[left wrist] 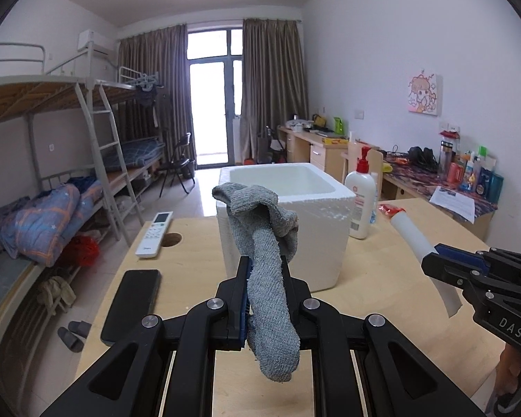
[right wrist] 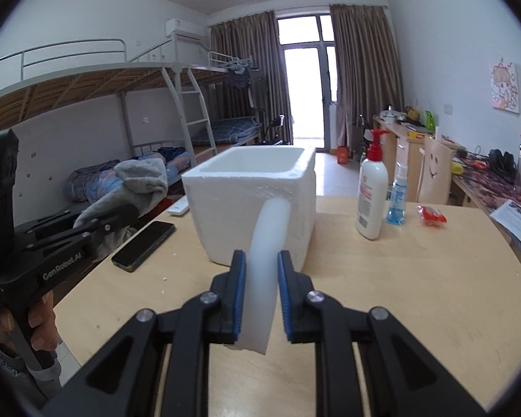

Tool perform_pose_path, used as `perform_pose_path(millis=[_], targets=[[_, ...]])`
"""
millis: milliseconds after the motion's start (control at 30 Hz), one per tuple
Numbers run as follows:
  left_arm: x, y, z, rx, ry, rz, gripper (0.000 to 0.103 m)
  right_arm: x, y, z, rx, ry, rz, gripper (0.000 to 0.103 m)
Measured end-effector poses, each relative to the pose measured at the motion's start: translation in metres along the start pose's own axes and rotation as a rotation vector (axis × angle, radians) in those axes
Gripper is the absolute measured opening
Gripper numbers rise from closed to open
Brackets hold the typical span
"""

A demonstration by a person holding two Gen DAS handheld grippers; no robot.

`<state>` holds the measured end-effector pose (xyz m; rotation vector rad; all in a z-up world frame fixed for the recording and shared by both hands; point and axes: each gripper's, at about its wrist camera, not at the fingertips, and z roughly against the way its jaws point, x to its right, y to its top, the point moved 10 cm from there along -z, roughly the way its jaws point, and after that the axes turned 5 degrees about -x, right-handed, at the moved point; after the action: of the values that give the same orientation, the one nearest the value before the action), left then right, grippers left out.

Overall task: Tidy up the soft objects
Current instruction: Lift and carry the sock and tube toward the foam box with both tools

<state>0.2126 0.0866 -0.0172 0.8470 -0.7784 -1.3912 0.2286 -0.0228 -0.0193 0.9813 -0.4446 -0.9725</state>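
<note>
Now grey sock (left wrist: pixel 269 278) pinched in left claw (left wrist: pixel 264 271), drooping both ends.

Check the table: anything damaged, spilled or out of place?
The foam box has a rough, chipped rim on its near edge, and small white crumbs lie on the table beside the phone. Nothing spilled: the lotion bottle and blue spray bottle stand upright.
</note>
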Motion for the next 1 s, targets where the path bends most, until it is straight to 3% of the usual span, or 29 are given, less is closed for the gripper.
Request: perform_pose_path(millis=[1000], targets=[[-0.016, 0.066, -0.035, 0.037, -0.013, 0.004, 0.014, -0.008, 0.067, -0.036, -0.014, 0.023, 0.031, 0.022]])
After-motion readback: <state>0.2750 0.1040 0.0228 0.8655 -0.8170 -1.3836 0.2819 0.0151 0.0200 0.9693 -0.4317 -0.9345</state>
